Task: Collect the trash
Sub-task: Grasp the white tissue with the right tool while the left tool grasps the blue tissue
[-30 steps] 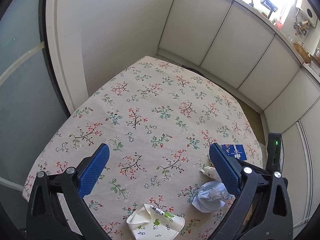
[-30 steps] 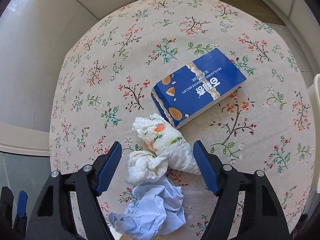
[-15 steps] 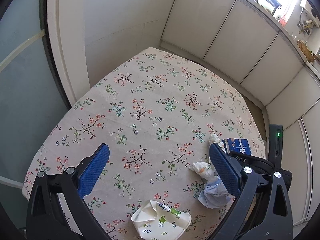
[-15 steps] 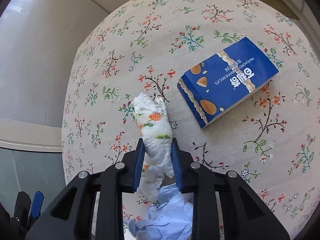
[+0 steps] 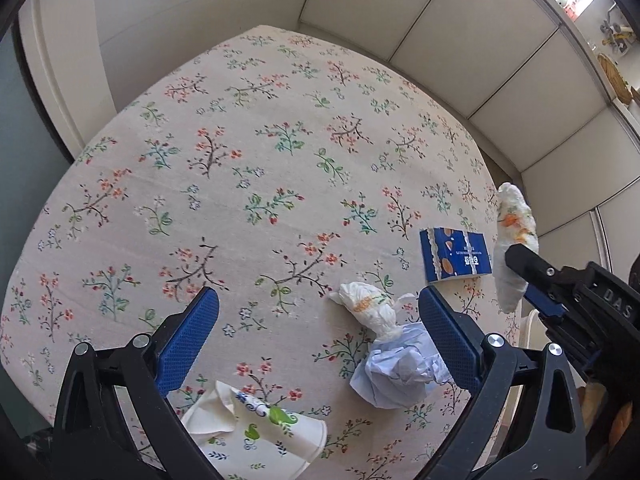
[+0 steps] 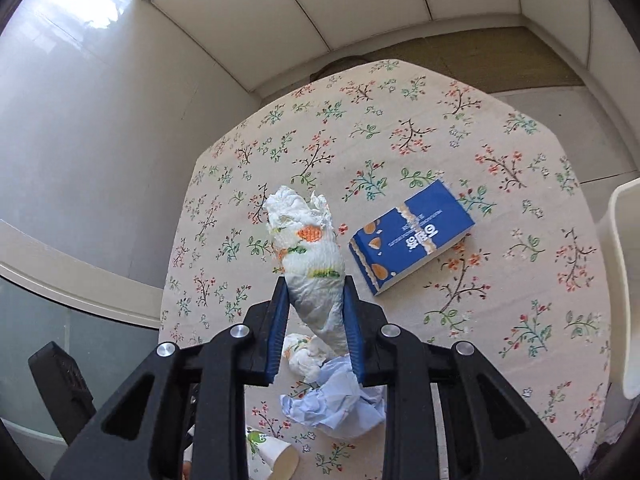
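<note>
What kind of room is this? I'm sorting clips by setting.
Probably a home kitchen or dining corner: a table under a floral tablecloth, pale cabinet doors beside it, and a shelf with a woven basket.

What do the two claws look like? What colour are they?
Both the left claw and the right claw are black plastic frames with round silver bolts. Their fingers wear bumpy bright blue pads. White letters "DAS" mark the right one's side.
</note>
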`<state>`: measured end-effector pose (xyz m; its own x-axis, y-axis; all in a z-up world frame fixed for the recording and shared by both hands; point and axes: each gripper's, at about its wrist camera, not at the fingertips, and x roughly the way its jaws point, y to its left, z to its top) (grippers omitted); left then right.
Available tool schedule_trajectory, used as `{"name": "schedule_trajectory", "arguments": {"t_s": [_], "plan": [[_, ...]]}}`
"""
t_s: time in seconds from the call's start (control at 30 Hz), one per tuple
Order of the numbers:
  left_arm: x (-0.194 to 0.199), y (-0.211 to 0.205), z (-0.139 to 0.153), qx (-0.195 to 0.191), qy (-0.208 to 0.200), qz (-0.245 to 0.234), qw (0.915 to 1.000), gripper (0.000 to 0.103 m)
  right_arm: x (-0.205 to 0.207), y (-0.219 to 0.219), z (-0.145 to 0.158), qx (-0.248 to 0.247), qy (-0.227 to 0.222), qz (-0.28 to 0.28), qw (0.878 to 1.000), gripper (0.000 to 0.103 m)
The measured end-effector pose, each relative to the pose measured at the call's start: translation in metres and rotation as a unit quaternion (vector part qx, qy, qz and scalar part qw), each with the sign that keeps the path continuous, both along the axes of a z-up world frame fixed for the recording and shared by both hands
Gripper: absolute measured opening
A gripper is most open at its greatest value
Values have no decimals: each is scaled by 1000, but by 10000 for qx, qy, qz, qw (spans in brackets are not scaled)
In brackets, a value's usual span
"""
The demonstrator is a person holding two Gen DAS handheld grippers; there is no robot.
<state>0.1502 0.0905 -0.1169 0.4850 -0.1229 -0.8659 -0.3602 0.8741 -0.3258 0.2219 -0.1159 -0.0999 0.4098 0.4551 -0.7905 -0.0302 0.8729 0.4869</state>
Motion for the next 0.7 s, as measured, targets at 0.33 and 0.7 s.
{"name": "schedule_trajectory", "arguments": {"t_s": [0.33, 0.7], "plan": [[3, -48, -8, -488, 312, -404, 9975, 96, -13, -44, 15, -77, -152, -77, 9998, 27], [3, -79, -31, -301, 540, -1002, 9930, 61, -22, -55, 16, -96, -120, -45, 9999, 27]]}}
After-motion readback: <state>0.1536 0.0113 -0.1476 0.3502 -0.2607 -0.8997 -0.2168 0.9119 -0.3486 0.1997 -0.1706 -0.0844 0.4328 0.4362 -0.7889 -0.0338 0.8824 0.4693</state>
